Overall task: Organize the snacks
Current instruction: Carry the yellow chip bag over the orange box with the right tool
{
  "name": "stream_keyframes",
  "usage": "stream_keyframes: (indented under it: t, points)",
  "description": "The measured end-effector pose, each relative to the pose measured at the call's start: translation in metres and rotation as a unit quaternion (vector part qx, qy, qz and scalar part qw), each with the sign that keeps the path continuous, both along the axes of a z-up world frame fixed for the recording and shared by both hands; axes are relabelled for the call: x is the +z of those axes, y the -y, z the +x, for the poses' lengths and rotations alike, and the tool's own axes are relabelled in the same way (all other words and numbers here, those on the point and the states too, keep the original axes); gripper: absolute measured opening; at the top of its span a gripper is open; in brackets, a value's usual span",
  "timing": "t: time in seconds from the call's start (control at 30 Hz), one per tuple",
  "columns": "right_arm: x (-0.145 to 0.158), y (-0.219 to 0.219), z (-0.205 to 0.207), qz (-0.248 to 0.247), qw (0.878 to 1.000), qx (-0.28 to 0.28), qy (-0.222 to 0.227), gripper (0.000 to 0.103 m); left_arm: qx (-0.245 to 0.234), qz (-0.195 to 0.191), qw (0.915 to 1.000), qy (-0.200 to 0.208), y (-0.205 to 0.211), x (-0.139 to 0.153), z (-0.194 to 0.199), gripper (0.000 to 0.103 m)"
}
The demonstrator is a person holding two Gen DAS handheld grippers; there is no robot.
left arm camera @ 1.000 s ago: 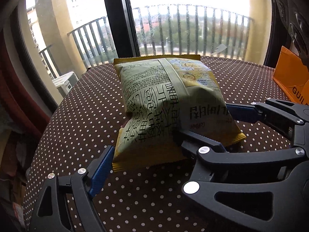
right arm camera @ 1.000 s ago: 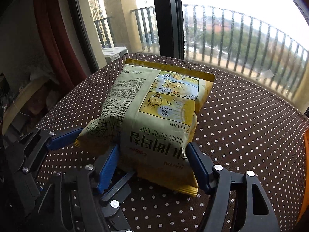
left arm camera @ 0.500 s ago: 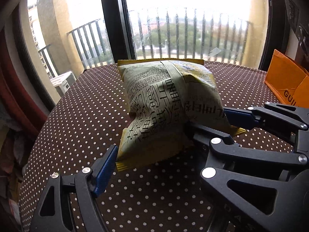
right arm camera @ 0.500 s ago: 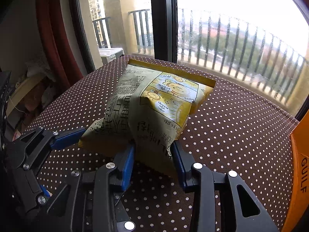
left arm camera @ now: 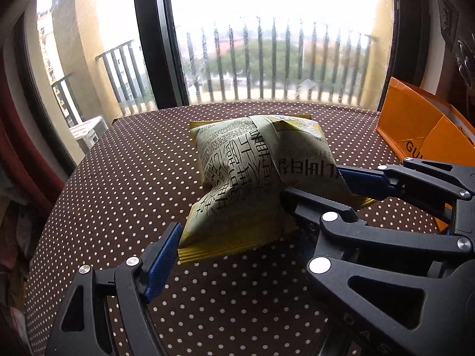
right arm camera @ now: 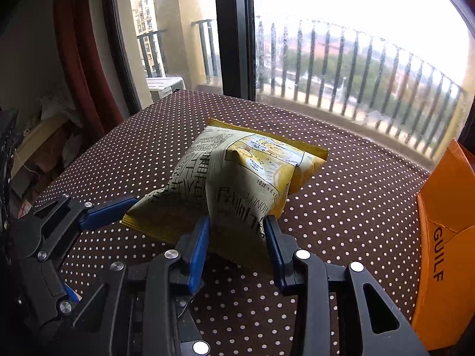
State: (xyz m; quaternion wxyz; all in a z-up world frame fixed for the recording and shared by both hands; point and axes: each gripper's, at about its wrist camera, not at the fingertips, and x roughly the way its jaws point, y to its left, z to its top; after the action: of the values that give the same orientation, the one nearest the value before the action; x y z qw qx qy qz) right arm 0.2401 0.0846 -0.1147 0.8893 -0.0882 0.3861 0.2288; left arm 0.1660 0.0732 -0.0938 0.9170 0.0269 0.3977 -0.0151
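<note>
A yellow chip bag (left arm camera: 246, 163) with black print lies on the brown dotted table (left arm camera: 124, 178), its near end raised and creased. My right gripper (right arm camera: 237, 231) is shut on the middle of that near end, and both blue pads (right arm camera: 199, 243) press into the foil. In the left wrist view its far pad (left arm camera: 365, 178) shows against the bag's right edge. My left gripper (left arm camera: 237, 231) holds the bag's near edge across its width. Its left finger (left arm camera: 166, 246) presses the near left corner, and its right finger is hidden under the right gripper. That left finger (right arm camera: 104, 212) also shows in the right wrist view.
An orange carton (right arm camera: 445, 237) marked GUILF stands at the table's right edge, close to the right gripper. A window with a dark frame (left arm camera: 154, 38) and balcony rails runs behind the table. A red curtain (right arm camera: 83, 59) and floor clutter lie off the left edge.
The right gripper's jaws closed from wide apart to a tight pinch on the bag. Both grippers drew back and slightly up with the bag, and more of the orange carton came into view.
</note>
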Motion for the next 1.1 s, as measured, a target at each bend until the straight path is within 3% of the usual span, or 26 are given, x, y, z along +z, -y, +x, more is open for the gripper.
stream_keyframes:
  t: [0.37,1.1]
  points:
    - [0.052,0.038,-0.012,0.001,0.999,-0.008,0.042,0.040,-0.011,-0.005,0.9993,0.036,0.025,0.037,-0.001,0.080]
    - [0.119,0.124,-0.039,0.031,0.993,-0.043,0.105,0.040,-0.046,0.016,0.9943,0.094,0.088,0.095,-0.014,0.080]
